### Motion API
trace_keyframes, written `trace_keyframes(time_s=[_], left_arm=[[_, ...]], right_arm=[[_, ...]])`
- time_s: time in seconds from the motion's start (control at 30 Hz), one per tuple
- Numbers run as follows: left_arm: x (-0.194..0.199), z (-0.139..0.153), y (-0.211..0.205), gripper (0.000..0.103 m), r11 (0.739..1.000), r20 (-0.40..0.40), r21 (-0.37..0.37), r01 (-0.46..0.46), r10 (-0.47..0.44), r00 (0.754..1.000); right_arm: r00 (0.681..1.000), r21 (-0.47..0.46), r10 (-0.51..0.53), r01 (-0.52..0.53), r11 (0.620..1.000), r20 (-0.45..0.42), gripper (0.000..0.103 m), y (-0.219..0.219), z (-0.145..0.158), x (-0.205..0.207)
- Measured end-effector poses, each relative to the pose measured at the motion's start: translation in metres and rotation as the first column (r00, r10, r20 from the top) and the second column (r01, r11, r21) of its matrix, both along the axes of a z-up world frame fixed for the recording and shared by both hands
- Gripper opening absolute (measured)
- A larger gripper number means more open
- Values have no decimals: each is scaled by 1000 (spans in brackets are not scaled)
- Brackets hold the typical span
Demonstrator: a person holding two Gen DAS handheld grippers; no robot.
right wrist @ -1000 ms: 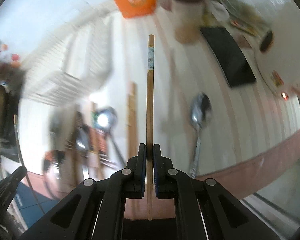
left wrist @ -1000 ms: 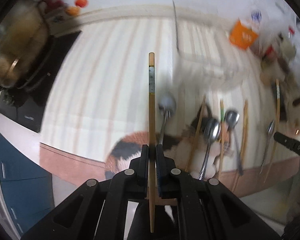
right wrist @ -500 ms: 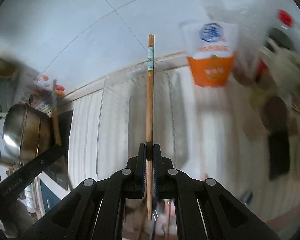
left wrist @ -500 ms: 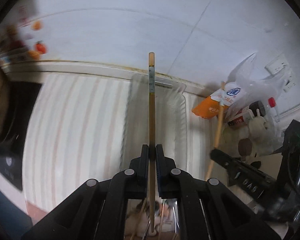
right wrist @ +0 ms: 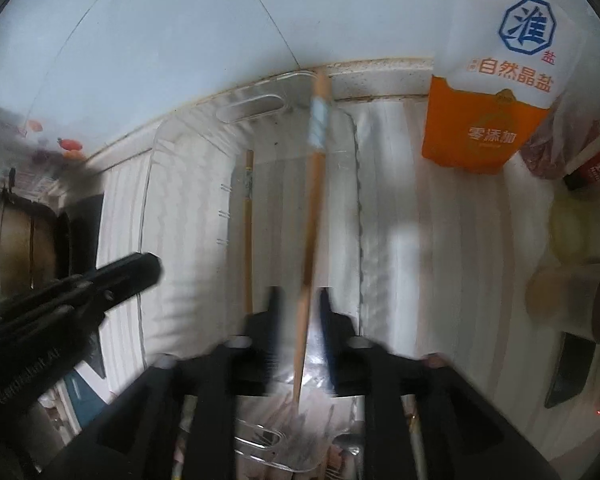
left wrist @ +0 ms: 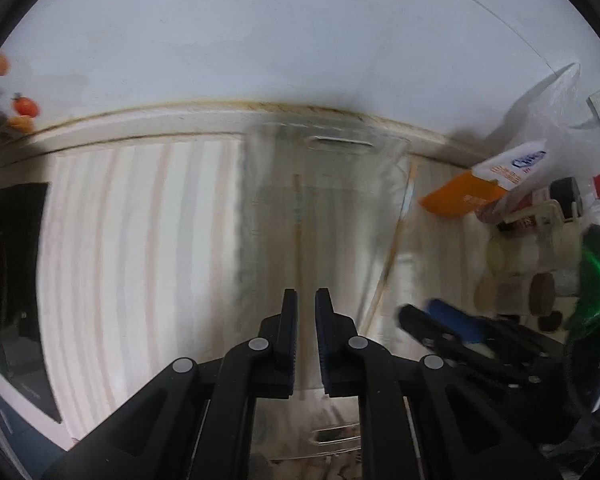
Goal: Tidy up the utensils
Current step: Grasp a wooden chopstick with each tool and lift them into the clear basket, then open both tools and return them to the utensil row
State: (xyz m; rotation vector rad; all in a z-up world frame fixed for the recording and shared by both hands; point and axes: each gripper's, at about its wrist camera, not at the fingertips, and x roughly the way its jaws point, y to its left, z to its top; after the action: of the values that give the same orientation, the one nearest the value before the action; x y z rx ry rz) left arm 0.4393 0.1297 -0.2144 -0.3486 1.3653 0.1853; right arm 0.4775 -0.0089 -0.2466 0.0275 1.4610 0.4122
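Note:
A clear plastic tray (left wrist: 260,208) (right wrist: 172,208) lies on the striped counter against the wall. My left gripper (left wrist: 306,300) is open and empty above its near end; the wooden chopstick (left wrist: 298,232) it held lies in the tray, also seen in the right wrist view (right wrist: 248,220). My right gripper (right wrist: 298,300) is open; its chopstick (right wrist: 314,200) is loose between the jaws, tilted, over the tray's right part. This second chopstick shows in the left wrist view (left wrist: 392,248) by the tray's right wall.
An orange and white salt bag (right wrist: 488,92) (left wrist: 472,188) stands at the right by the wall, with jars and cups (left wrist: 532,248) beside it. A metal pot (right wrist: 16,248) on a black stove (left wrist: 8,264) is at the left. More utensils lie below the tray's near end.
Both grippers have opened over the tray. The left chopstick has dropped into the tray; the right chopstick has come free and tilts between the open jaws.

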Motion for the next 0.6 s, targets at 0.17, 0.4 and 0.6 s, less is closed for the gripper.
trace_keyframes(time_s=[0.17, 0.4, 0.6], left_arm=[[-33, 25, 6, 54, 991, 93, 119, -61, 50, 994], [-84, 45, 0, 103, 975, 191, 201, -93, 54, 980], [-135, 29, -32, 103, 962, 167, 263, -73, 29, 986]], right_arm=[[995, -34, -52, 55, 998, 88, 53, -30, 29, -20], [959, -11, -148, 155, 988, 240, 74, -81, 64, -73], [956, -35, -195, 207, 978, 217, 72, -122, 51, -124]])
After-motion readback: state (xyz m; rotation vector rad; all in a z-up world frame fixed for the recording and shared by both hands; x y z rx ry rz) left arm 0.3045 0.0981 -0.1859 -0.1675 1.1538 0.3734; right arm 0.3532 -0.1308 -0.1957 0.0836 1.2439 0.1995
